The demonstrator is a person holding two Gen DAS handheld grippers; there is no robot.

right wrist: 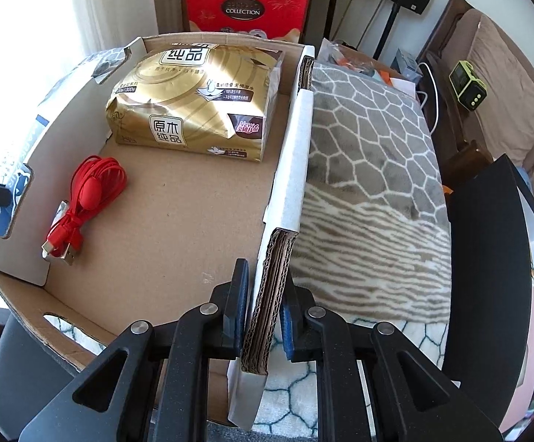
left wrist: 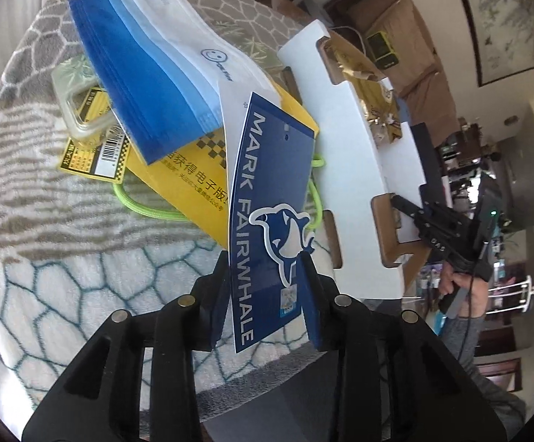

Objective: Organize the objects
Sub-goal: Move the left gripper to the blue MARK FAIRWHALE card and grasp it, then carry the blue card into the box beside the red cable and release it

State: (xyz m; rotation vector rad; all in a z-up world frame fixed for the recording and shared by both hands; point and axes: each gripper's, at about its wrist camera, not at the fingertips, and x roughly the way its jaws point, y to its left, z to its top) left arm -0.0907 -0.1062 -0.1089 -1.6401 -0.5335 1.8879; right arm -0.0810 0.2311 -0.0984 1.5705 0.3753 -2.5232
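Everything loose lies on the patterned blanket [left wrist: 82, 258] to the left of the cardboard box [left wrist: 351, 140], outside its white wall. Farthest from the box on that side is a clear plastic case [left wrist: 79, 110] on a yellow barcoded backing card. Nearer the box, a pack of blue face masks [left wrist: 145, 73] in a wrapper with a smiley print lies across a yellow bag [left wrist: 193, 169] with green cord handles [left wrist: 138, 206].

Closest to the box in that pile is the blue MARK FAIRWHALE card [left wrist: 267, 184] with its whale logo, its far end resting over the yellow bag. My left gripper [left wrist: 265, 258] has this card between its fingers, whose pads sit right at the card's long edges. I cannot tell whether they are actually squeezing it or only bracketing it.

Inside the box, a coiled red USB cable [right wrist: 90, 191] lies by the left wall. A gold pack of tissues [right wrist: 197, 103] sits toward the far wall, well apart from the cable. The rest of the box floor is bare cardboard.

At the box's right wall, my right gripper [right wrist: 265, 270] has its fingers clamped on the folded corrugated edge, one pad inside the box and one outside. From the left wrist view, a hand [left wrist: 462, 287] grips that tool's handle on the far side of the box. To the right of the box there is only more blanket.
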